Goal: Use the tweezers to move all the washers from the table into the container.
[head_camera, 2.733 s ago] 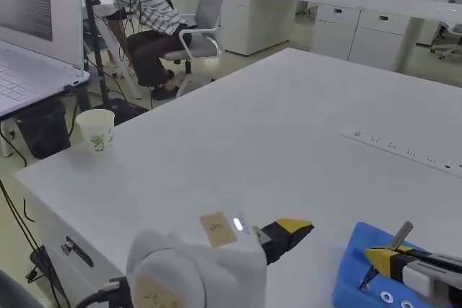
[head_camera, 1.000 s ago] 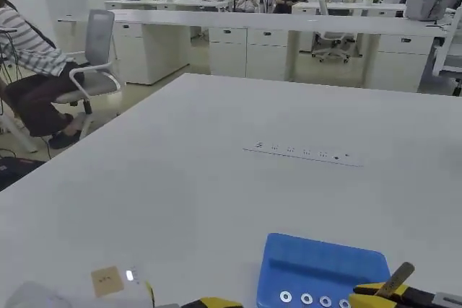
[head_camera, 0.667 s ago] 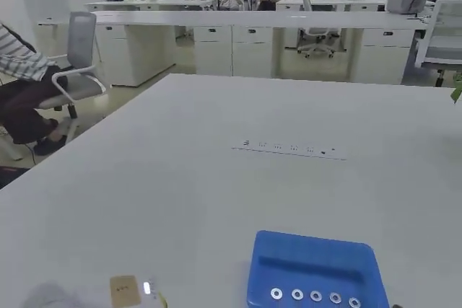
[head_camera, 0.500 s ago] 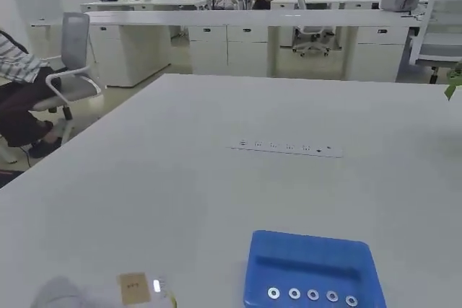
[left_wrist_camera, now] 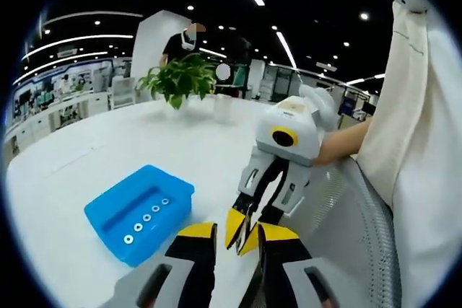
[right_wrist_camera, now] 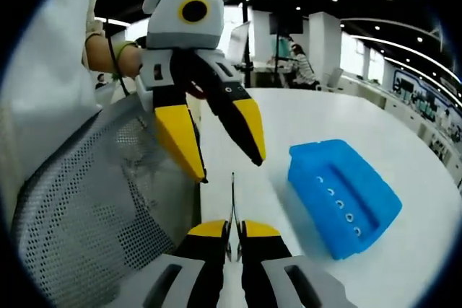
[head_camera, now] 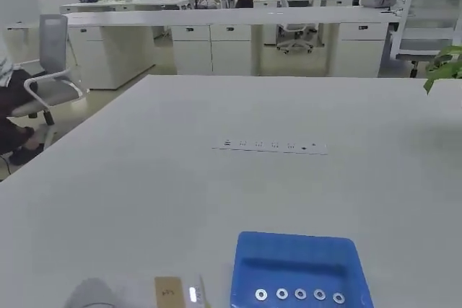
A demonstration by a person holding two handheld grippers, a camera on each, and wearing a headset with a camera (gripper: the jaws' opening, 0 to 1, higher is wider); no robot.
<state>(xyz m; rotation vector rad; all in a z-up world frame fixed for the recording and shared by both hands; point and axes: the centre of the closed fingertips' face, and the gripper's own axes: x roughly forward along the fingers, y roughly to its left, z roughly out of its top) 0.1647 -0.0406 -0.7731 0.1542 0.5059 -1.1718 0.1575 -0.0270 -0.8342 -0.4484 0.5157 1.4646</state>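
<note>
A blue container [head_camera: 296, 268] lies on the white table [head_camera: 180, 178] with several washers [head_camera: 299, 294] in a row along its near side. In the left gripper view the container [left_wrist_camera: 137, 210] is at lower left and my left gripper [left_wrist_camera: 237, 230] stands open, nothing between its jaws. Facing it, the right gripper [left_wrist_camera: 242, 239] has its yellow fingers together. In the right gripper view my right gripper [right_wrist_camera: 233, 230] is shut on thin metal tweezers [right_wrist_camera: 232, 200] that point forward. The open left gripper [right_wrist_camera: 229, 169] hangs just above them, and the container [right_wrist_camera: 343, 192] lies to the right.
A white power strip [head_camera: 271, 146] is set into the table beyond the container. A grey mesh chair back [right_wrist_camera: 72, 207] and a person's white clothing [left_wrist_camera: 419, 142] are close behind the grippers. Desks, chairs and people stand across the room.
The head camera has swung right and up. The gripper with the tweezers, earlier at the container's near right corner, has left the bottom of the head view. The washers' row is unchanged.
</note>
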